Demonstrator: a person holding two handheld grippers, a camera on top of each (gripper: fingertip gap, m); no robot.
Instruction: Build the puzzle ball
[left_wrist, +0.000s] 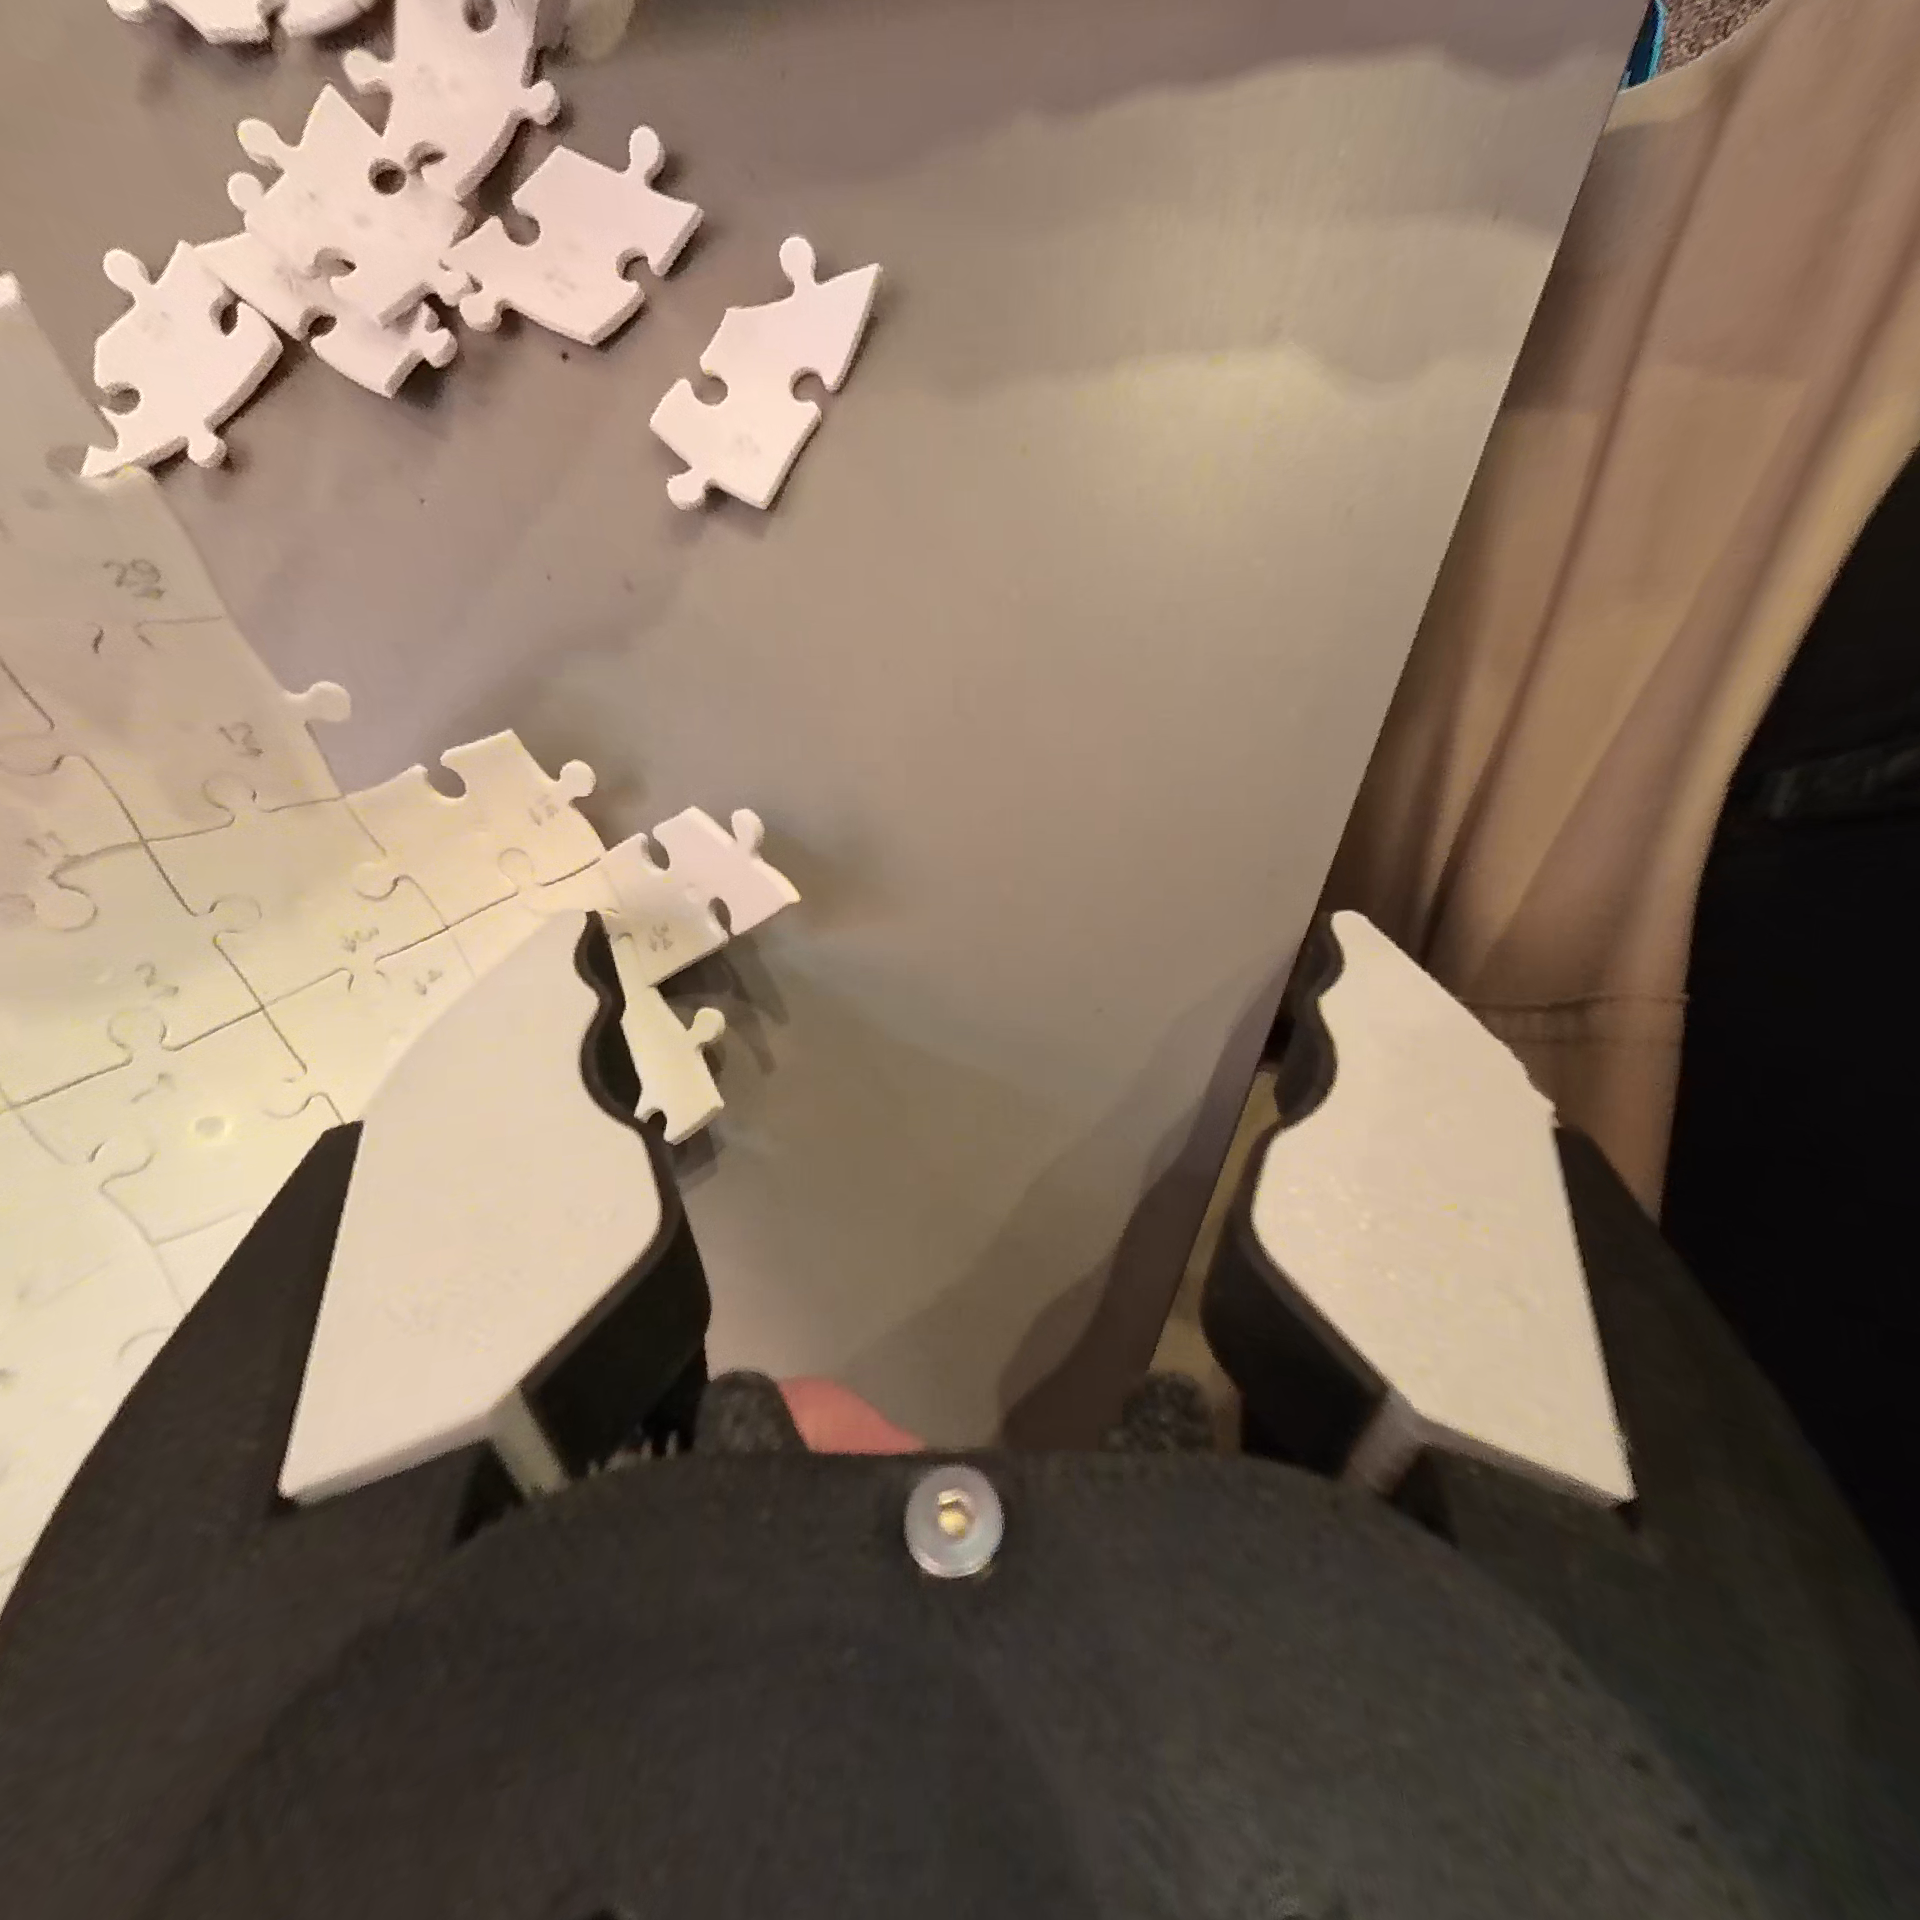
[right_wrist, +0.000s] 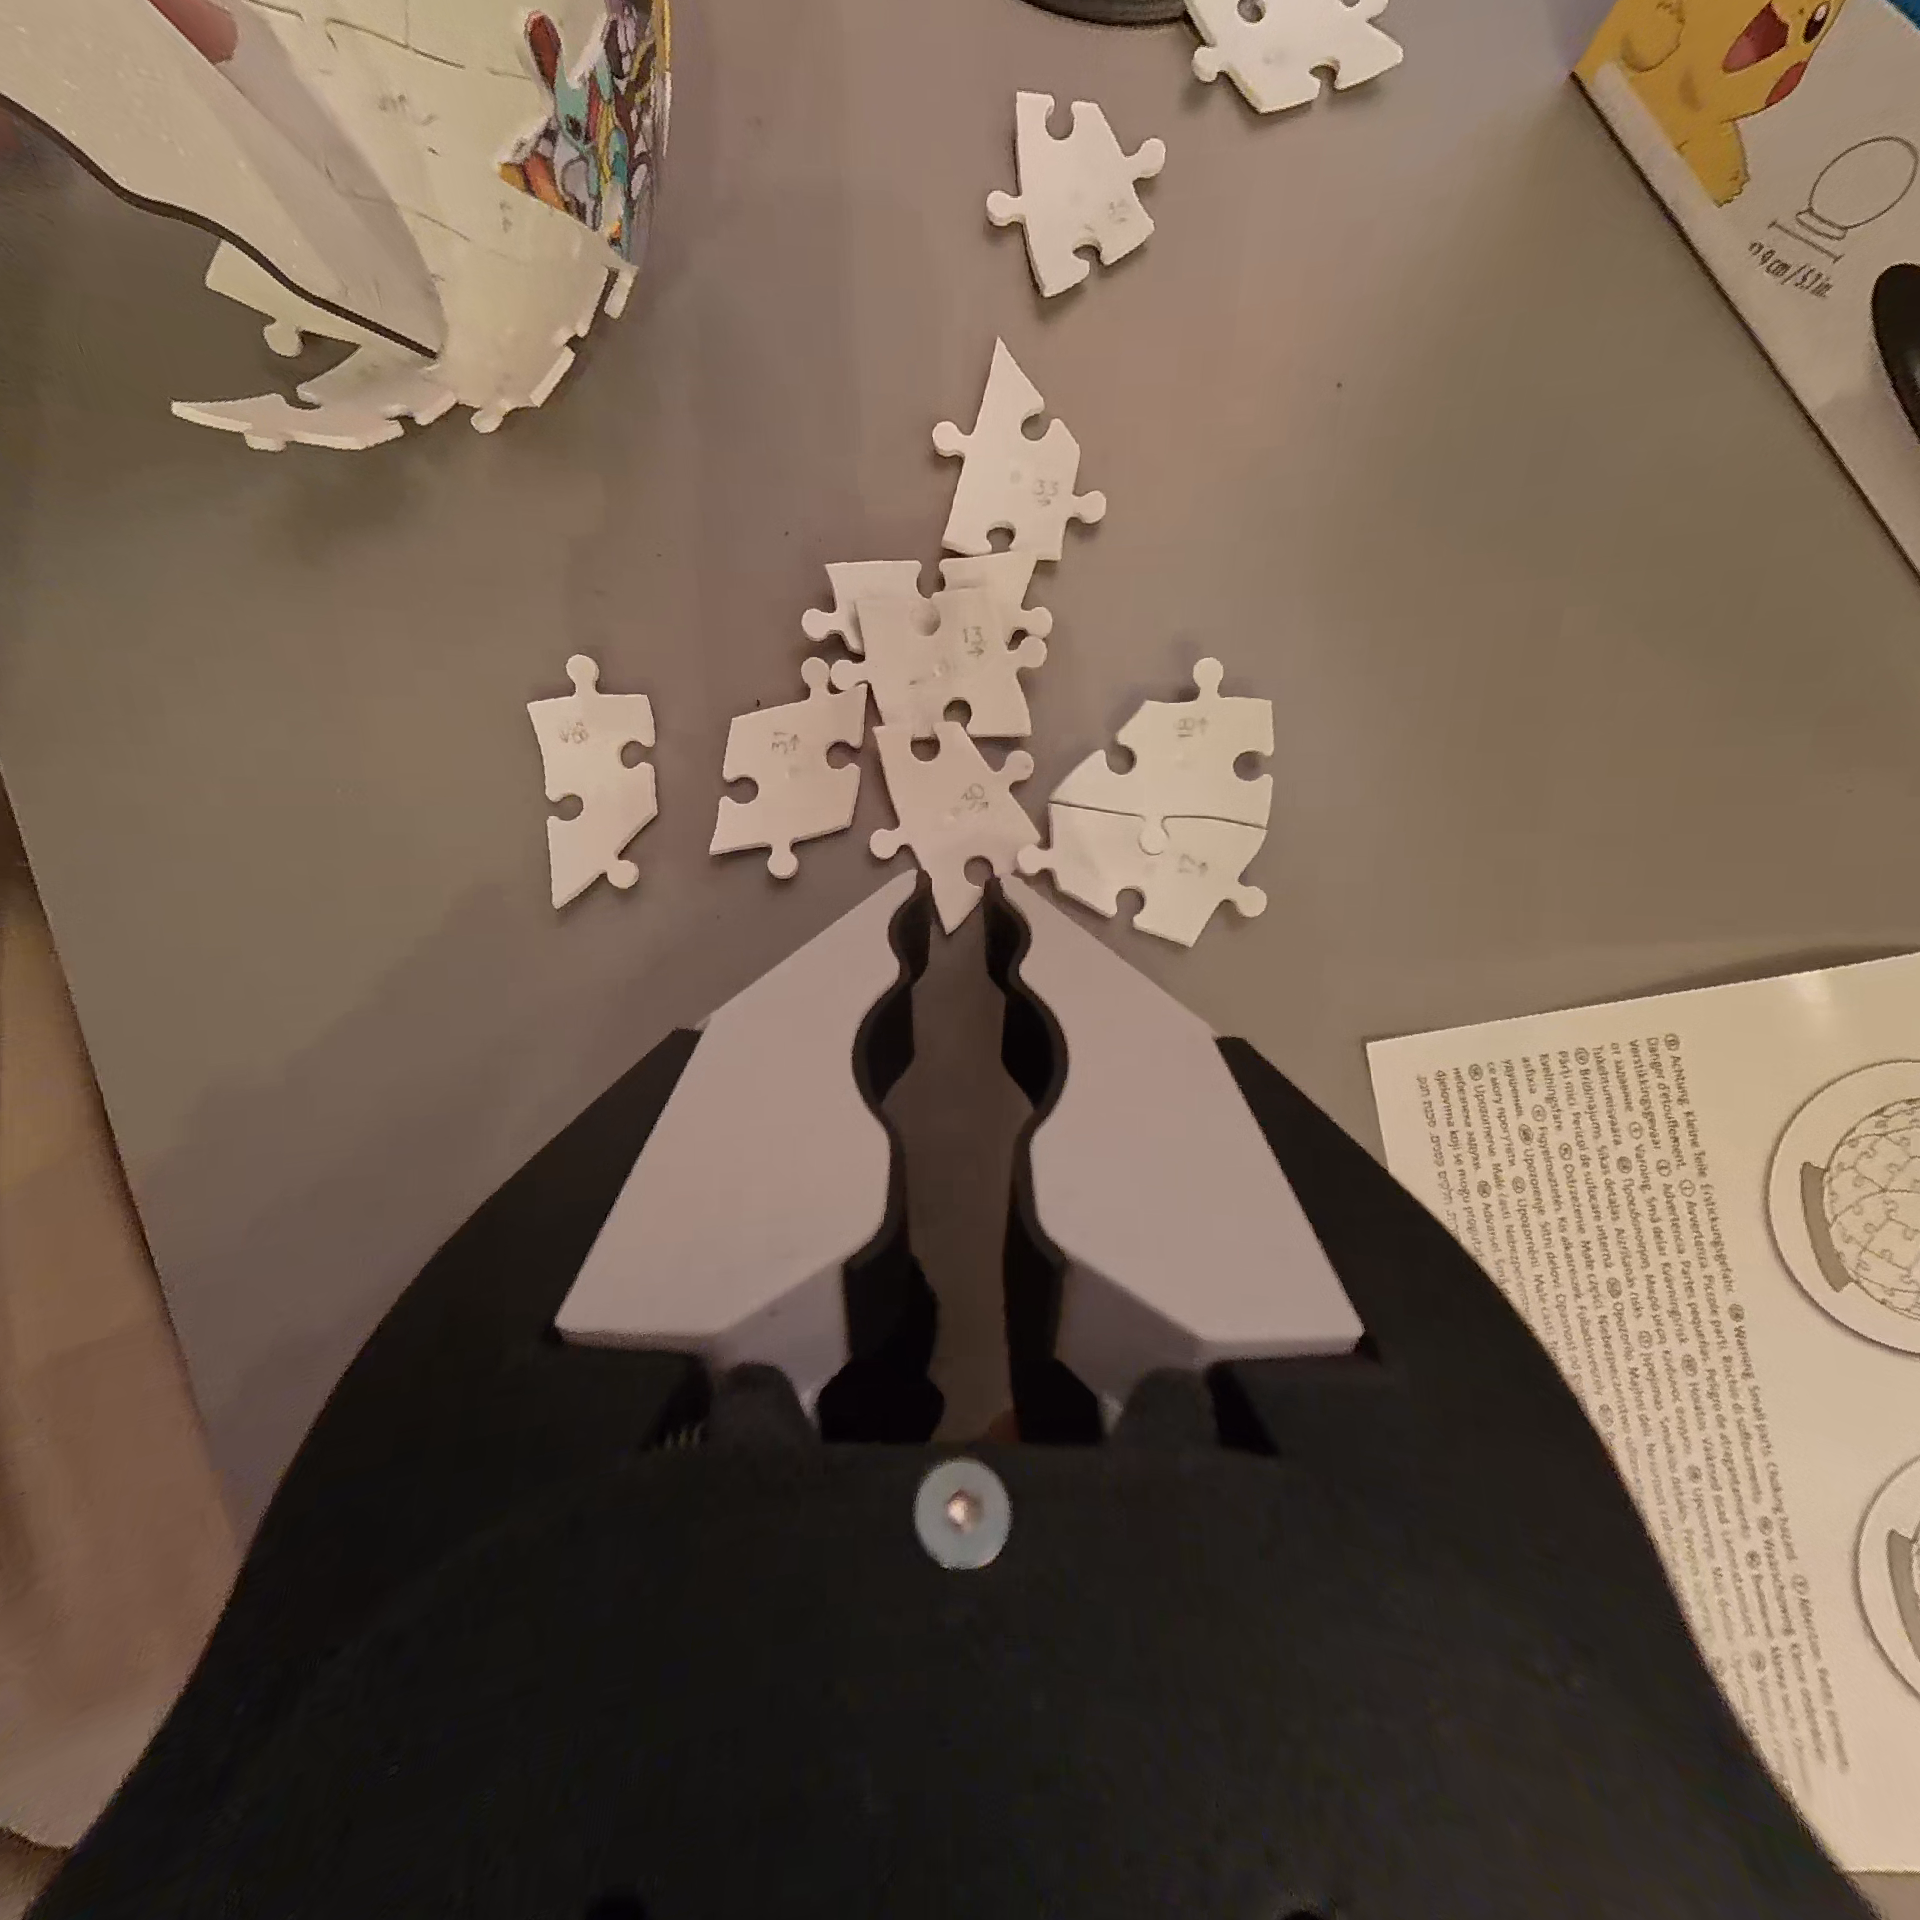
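In the left wrist view my left tongs (left_wrist: 956, 1023) stand wide apart and grip nothing; the half-built ball (left_wrist: 208, 987) curves in from the left, its white numbered inside facing me, and its ragged open edge passes just behind my left finger (left_wrist: 488, 1195) — whether finger and shell touch I cannot tell. I judge I am steadying or waiting beside that edge so the next piece can go in. Spare pieces (left_wrist: 395, 239) lie farther off on the grey worktop (left_wrist: 1091, 675). In the right wrist view my right tongs (right_wrist: 954, 891) are nearly closed on the pointed lower corner of one loose piece (right_wrist: 961, 805) at the near end of a small heap, white backs up so the numbers can be read. The ball (right_wrist: 436, 208) sits well apart at upper left, an instruction sheet (right_wrist: 1621, 1164) and box (right_wrist: 1756, 187) to the right.
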